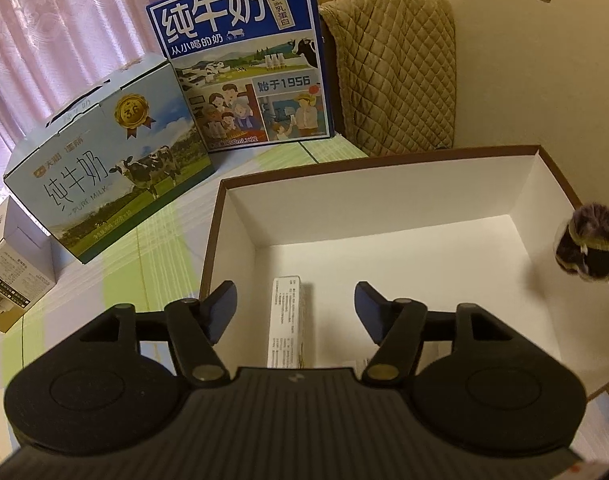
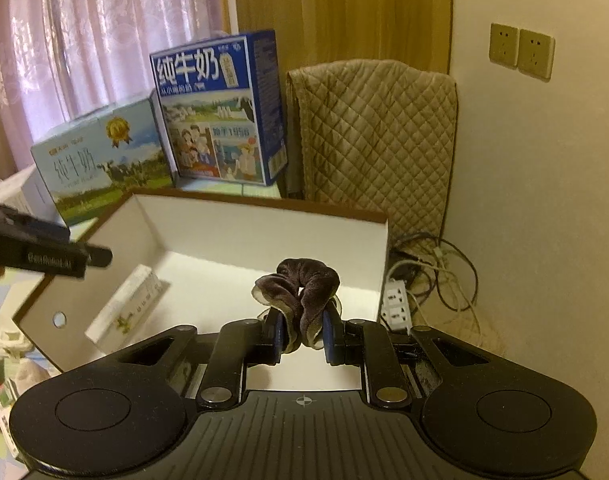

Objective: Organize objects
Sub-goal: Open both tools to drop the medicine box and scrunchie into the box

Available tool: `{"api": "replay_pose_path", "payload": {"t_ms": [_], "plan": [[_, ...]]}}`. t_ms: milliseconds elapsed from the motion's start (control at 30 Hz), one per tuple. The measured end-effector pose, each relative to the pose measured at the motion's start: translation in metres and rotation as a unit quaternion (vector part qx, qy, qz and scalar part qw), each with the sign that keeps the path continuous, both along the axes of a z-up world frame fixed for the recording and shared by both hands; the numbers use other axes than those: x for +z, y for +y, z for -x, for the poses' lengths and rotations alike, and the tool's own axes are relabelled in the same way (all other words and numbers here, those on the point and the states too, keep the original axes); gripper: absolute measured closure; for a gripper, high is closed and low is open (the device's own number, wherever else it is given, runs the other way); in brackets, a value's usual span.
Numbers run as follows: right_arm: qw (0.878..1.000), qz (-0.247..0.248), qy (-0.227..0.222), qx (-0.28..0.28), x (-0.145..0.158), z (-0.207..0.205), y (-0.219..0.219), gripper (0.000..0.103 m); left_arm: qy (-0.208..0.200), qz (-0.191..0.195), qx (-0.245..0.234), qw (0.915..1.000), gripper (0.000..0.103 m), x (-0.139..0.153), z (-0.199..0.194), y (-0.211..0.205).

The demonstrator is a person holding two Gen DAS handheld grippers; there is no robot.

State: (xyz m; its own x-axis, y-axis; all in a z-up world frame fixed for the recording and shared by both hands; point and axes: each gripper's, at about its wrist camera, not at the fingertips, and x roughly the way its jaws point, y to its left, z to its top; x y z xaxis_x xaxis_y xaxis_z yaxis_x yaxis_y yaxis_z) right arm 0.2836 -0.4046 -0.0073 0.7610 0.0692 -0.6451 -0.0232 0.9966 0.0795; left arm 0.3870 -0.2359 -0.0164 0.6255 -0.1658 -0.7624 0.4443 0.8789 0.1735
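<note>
An open brown-rimmed box with a white inside (image 1: 384,208) (image 2: 264,232) sits on the table. A slim white printed carton (image 1: 286,320) (image 2: 122,308) lies on its floor. My left gripper (image 1: 296,312) hangs open above that carton, one finger on each side and apart from it. My right gripper (image 2: 302,334) is shut on a dark purple velvet scrunchie (image 2: 300,292), held over the box's near right part. The scrunchie (image 1: 588,240) shows blurred at the right edge of the left wrist view. The left gripper's finger (image 2: 44,256) reaches in at the left of the right wrist view.
Two milk cartons stand behind the box: a pale one with a cow (image 1: 108,168) (image 2: 100,160) and a tall blue one (image 1: 244,60) (image 2: 220,108). A quilted beige cover (image 1: 392,72) (image 2: 372,140) hangs at the back right. A power strip and cables (image 2: 396,300) lie beside the box. Small packages (image 2: 4,360) sit at left.
</note>
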Motion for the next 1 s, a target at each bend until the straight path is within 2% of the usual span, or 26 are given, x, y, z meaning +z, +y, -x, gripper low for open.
{"api": "replay_pose_path", "payload": {"t_ms": [33,100,200,300,633,1000], "plan": [[1.0,-0.005,-0.007,0.0,0.002,0.0,0.0,0.086,0.001,0.001,-0.001,1.0,0.037,0.0,0.001,0.001],[1.0,-0.011,-0.014,-0.003,0.006,-0.001,-0.001,0.068,0.0,0.004,-0.001,1.0,0.031,0.002,0.004,0.004],[0.999,-0.016,-0.039,-0.007,0.012,0.002,-0.003,0.049,0.001,0.012,-0.003,0.9999,0.028,0.005,0.007,0.009],[0.998,-0.021,-0.054,-0.005,0.017,0.005,-0.005,0.046,0.003,0.019,-0.002,0.9998,0.023,0.008,0.012,0.015],[0.997,-0.062,-0.044,0.006,0.023,0.033,-0.006,0.043,0.015,0.05,0.021,0.9984,0.02,0.021,0.035,0.058],[0.992,-0.116,-0.041,0.02,0.034,0.075,0.016,0.043,0.036,0.092,0.073,0.9924,0.018,0.044,0.091,0.128]]}}
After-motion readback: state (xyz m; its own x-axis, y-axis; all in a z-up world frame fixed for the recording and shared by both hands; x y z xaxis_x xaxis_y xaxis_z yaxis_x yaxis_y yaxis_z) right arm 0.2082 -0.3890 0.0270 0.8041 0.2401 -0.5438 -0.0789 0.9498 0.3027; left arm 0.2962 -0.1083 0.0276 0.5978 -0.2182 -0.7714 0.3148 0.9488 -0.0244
